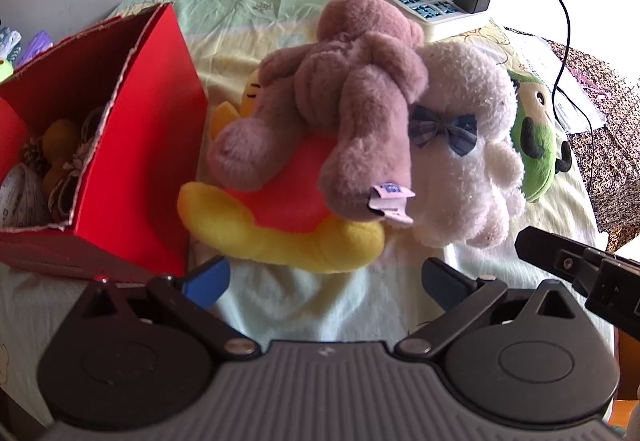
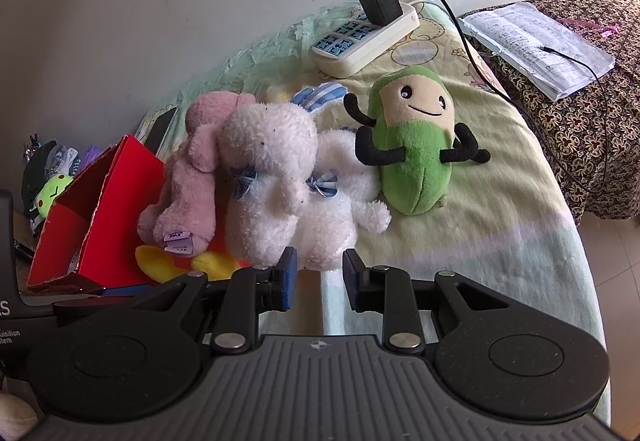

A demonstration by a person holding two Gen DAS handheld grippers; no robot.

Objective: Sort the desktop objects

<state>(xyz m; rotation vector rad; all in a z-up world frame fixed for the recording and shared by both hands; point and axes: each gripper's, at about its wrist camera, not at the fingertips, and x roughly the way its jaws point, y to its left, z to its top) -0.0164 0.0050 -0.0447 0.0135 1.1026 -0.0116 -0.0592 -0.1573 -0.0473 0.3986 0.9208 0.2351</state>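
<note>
Several plush toys lie heaped on a pale green cloth. A brown plush (image 1: 352,97) rests on a yellow and red plush (image 1: 288,233) and against a white plush with blue bows (image 1: 464,161). The green plush (image 2: 416,153) lies face up to the right. My left gripper (image 1: 326,277) is wide open just in front of the yellow plush, with only cloth between its tips. My right gripper (image 2: 320,273) has its jaws a narrow gap apart at the lower edge of the white plush (image 2: 288,193); no pad visibly presses on it. One of its fingers (image 1: 536,245) shows beside the white plush's foot.
A torn red box (image 1: 136,145) with small items inside stands left of the pile. A power strip (image 2: 360,37) with a black charger and cables lies at the back. Papers (image 2: 536,41) rest on a patterned cloth at the right. The cloth's edge drops off on the right.
</note>
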